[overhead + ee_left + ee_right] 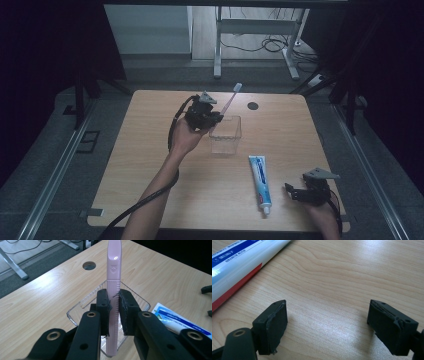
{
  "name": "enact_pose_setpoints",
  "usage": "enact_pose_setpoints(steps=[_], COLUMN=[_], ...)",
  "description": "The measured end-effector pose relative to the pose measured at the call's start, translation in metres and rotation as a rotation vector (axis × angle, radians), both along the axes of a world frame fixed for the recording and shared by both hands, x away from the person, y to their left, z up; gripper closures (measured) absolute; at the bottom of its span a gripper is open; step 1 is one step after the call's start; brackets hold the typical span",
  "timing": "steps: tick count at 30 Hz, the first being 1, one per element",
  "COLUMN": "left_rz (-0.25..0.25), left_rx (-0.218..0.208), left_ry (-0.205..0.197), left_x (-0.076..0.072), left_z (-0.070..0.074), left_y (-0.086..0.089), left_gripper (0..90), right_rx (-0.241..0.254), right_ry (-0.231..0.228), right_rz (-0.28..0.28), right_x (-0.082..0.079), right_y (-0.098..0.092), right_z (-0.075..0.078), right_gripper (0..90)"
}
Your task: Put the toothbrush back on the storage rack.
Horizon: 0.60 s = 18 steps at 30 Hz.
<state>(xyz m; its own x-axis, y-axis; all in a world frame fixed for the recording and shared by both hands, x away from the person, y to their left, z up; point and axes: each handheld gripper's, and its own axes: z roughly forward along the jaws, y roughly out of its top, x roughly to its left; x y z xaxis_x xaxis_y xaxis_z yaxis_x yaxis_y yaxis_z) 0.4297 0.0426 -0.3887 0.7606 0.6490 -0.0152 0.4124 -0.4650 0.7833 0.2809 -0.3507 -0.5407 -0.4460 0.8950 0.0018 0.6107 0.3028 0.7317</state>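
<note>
My left gripper [216, 118] is shut on a pink toothbrush [230, 99], held over the left rim of a clear plastic box [226, 135] at the table's middle. In the left gripper view the pads [103, 310] clamp the toothbrush [113, 277] at its ribbed handle, with the clear box [75, 312] underneath. The brush slants up and away, its head toward the far edge. A white and blue toothpaste tube [260, 182] lies flat near the front right. My right gripper [292, 190] rests low just right of it, open, with bare wood between its jaws [327, 325]. The tube [239, 265] shows at upper left there.
A round cable hole [253, 106] sits in the wooden table [150, 170] near its far edge. Beyond the table stand a desk's metal legs [218, 50] and floor cables. Metal rails run along both sides of the table.
</note>
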Motion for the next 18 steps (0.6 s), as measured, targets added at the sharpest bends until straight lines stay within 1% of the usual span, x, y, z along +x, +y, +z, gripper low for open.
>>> enact_pose_setpoints(steps=[6, 12, 18], left_rz=[0.013, 0.025, 0.03], left_rx=[-0.004, -0.007, 0.016], left_ry=[-0.007, 0.003, 0.017], left_x=[0.006, 0.011, 0.015], left_z=[-0.008, -0.018, -0.029], left_y=[-0.006, -0.011, -0.016], left_gripper=[79.2, 79.2, 79.1], right_rx=[0.0, -0.001, 0.0], right_ry=[-0.001, -0.001, 0.0], right_rz=[0.0, 0.001, 0.001], right_x=[0.0, 0.0, 0.0], right_y=[0.0, 0.0, 0.0], right_z=[0.0, 0.0, 0.0], right_gripper=[16.2, 16.2, 16.1])
